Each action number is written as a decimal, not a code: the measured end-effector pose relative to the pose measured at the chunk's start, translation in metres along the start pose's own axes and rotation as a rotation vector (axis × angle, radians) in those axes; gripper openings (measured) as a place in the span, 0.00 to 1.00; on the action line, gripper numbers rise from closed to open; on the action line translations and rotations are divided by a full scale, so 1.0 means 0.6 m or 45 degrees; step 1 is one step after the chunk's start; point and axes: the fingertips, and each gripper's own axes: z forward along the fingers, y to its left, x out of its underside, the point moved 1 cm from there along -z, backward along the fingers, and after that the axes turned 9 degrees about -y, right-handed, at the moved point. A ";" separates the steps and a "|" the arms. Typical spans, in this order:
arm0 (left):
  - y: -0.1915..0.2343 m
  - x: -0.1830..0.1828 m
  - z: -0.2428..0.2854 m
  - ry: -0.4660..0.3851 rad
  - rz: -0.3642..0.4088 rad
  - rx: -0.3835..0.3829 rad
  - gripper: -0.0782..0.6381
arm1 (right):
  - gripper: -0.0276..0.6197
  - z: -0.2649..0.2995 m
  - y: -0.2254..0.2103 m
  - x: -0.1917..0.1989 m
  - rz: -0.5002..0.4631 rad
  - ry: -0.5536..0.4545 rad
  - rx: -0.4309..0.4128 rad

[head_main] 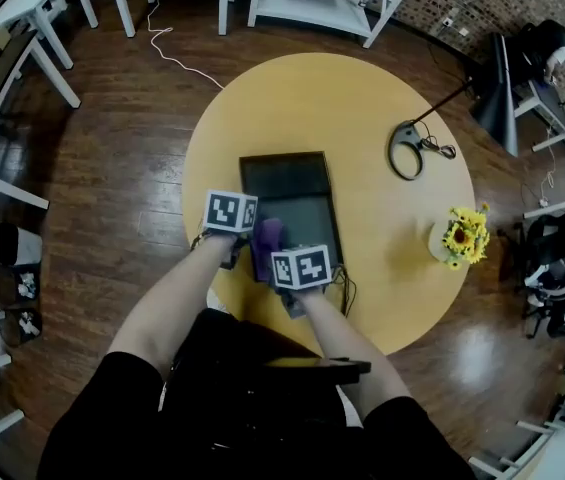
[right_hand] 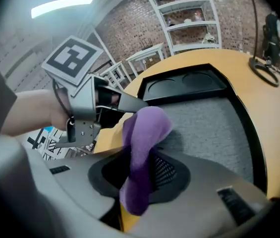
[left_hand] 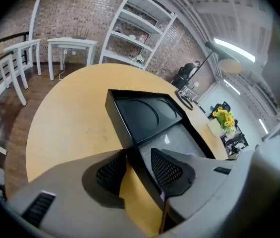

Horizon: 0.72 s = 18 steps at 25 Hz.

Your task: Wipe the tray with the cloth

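Left gripper view: the left hand-held gripper [left_hand: 139,165] straddles the near side wall of the black tray [left_hand: 144,110], pads apparently bearing on that wall, so the tray looks steadied on the round bench [left_hand: 75,128]. The cloth barely shows here. Right gripper view: the right hand-held gripper [right_hand: 137,170] pinches the purple cloth [right_hand: 144,133], its free end bunched over the tray's grey-floored near section. Whether it touches the floor cannot be told. Only this view shows the grip on the cloth. Head view: the tray lies mid-bench with both grippers at its near end and yellow flowers [head_main: 462,236] well apart at the right. Progress, judged: cloth and tray are secured, and the far section with round recesses is not yet reached.
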 end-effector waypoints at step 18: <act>0.000 0.013 0.010 0.020 0.065 -0.010 0.31 | 0.19 -0.089 -0.185 0.009 -0.571 0.172 0.329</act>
